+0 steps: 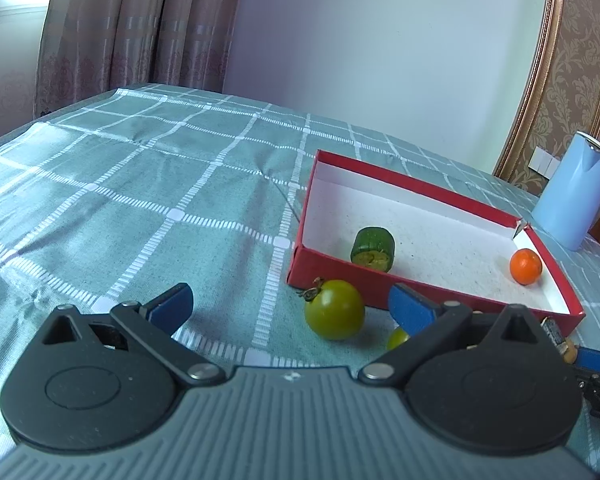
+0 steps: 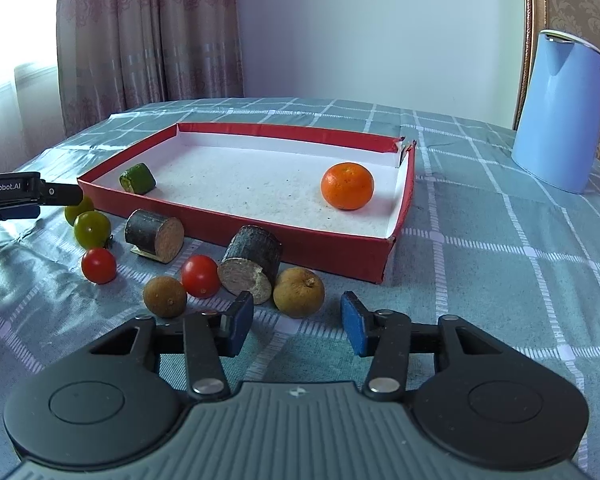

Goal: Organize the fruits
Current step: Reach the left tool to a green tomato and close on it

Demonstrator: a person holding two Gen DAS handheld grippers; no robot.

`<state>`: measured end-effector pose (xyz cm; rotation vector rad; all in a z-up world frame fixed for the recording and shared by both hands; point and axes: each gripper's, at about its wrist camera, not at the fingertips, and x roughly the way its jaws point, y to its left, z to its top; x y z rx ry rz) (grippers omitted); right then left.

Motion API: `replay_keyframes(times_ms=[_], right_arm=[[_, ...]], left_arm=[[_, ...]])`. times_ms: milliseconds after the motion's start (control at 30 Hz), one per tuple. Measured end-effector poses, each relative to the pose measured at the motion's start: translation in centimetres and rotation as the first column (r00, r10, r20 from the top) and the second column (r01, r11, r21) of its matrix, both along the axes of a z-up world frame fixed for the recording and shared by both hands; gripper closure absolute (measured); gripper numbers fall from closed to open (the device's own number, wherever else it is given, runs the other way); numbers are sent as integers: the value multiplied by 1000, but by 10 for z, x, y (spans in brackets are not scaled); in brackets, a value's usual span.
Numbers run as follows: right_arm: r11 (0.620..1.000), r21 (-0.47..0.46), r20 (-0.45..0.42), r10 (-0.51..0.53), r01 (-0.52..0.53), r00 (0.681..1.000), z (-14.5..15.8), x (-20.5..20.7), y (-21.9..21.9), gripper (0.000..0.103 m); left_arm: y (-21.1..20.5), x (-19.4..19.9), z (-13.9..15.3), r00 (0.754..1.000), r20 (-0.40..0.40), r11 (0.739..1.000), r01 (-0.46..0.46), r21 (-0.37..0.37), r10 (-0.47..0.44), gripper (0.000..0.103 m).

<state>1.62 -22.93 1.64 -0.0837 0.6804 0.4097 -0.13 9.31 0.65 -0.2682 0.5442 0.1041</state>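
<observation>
Now we see a checked tablecloth [image 2: 480, 240], curtains [image 2: 148, 40] behind; only our right view shows red tomatoes [image 2: 99, 265] by the box [image 2: 300, 240]'s near edge; both grippers, left gripper [image 1: 290, 306] and right gripper [image 2: 297, 328], released.

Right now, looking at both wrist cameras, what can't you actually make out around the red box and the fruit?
- Small green tomato, left wrist view: mostly hidden behind the left gripper's blue finger.
- Second green tomato, right wrist view: partly covered by the left gripper's black tip.
- Right gripper, left wrist view: cut off at the right edge.
- Red box outer far side: hidden by its own walls in both views.
</observation>
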Motion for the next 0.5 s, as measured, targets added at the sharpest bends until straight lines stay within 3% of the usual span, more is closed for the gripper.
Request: replay_keyframes(times_ms=[300,500], right_arm=[[1000,5,1,-4,4,1000,-1,0,0,55],[1000,23,-6,-7,8,1000,-1,1,-3,55]], left_arm=[[-3,6,-2,999,-38,1000,14,17,-13,0],[-13,21,-4,994,-104,996,25,91,-16,0]])
